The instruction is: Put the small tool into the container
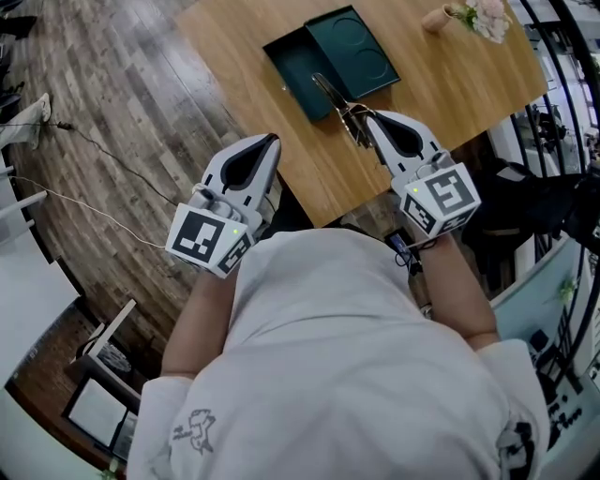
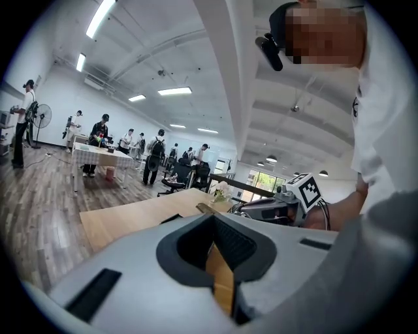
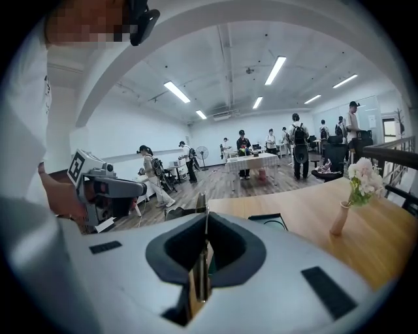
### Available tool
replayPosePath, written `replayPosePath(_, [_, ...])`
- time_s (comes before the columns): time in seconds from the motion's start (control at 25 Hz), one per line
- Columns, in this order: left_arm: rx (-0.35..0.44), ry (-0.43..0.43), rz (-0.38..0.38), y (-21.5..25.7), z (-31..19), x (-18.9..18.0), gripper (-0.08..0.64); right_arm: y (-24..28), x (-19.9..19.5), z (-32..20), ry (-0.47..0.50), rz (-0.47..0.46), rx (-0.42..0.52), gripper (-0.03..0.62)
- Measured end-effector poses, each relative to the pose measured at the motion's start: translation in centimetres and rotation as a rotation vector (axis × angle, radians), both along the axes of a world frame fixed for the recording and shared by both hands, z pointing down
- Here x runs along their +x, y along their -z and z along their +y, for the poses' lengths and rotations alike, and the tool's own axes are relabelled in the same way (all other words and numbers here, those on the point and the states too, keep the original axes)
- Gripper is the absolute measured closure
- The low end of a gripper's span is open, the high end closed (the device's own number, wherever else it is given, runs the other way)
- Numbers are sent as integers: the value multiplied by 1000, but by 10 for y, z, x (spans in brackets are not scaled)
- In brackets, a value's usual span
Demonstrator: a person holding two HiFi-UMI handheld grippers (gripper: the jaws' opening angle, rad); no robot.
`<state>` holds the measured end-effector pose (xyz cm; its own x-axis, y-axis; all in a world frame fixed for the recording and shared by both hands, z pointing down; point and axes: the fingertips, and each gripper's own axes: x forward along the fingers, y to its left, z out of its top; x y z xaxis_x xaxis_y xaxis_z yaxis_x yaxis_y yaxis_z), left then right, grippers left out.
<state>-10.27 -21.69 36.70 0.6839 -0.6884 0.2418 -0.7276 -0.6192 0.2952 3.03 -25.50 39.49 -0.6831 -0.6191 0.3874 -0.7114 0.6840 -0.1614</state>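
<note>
A dark green container lies open on the wooden table, its lid beside it. My right gripper hovers over the table's near part, shut on the small tool, a thin metal piece whose far end reaches over the container's near edge. In the right gripper view the tool stands pinched between the jaws of the right gripper, with the container just beyond. My left gripper hangs at the table's near left edge, shut and empty; the left gripper looks across the table.
A small vase of pale flowers stands at the table's far right, also the vase in the right gripper view. Wooden floor with cables lies to the left. Chairs and dark gear crowd the right side. People stand far off in the room.
</note>
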Motion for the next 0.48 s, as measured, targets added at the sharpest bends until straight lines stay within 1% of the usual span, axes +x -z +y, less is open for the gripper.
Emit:
replayPosePath(0.36, [-59,-21,8,-27,-31,-12,554,-29,-20,-36,-16,13,-56,578])
replayPosePath(0.48, [-74,-25,-2,-38,-47,-16,554,-42,-25,-53,-22,21,-72,578])
